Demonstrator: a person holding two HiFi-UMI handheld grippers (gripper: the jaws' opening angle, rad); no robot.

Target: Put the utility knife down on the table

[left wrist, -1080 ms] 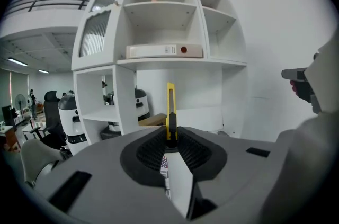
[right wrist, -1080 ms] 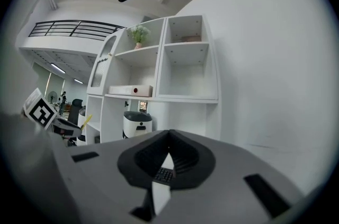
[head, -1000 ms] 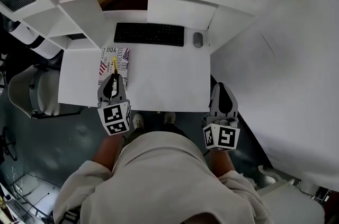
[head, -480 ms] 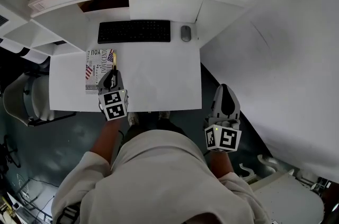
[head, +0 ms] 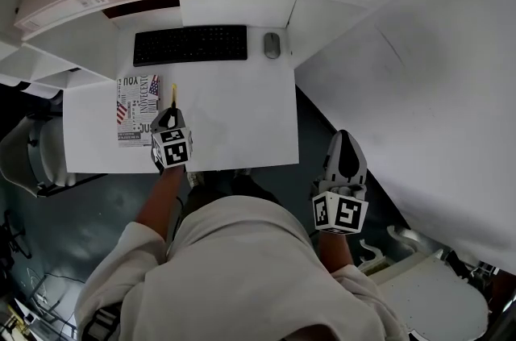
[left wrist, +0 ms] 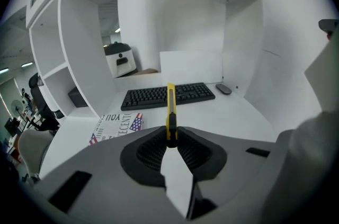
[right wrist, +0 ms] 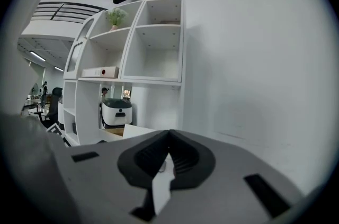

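My left gripper (left wrist: 171,139) clamps the yellow utility knife (left wrist: 170,106) by its tail, poised over the white table (head: 234,118); my right gripper (right wrist: 168,138) hangs closed and empty. Released too high, the utility knife could bounce toward the magazine (head: 137,110) or off the near edge.

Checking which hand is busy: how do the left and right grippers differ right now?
The left gripper is shut on the yellow utility knife; the right gripper is shut on nothing. The left gripper is over the white table; the right gripper is beyond its right edge. Both carry marker cubes.
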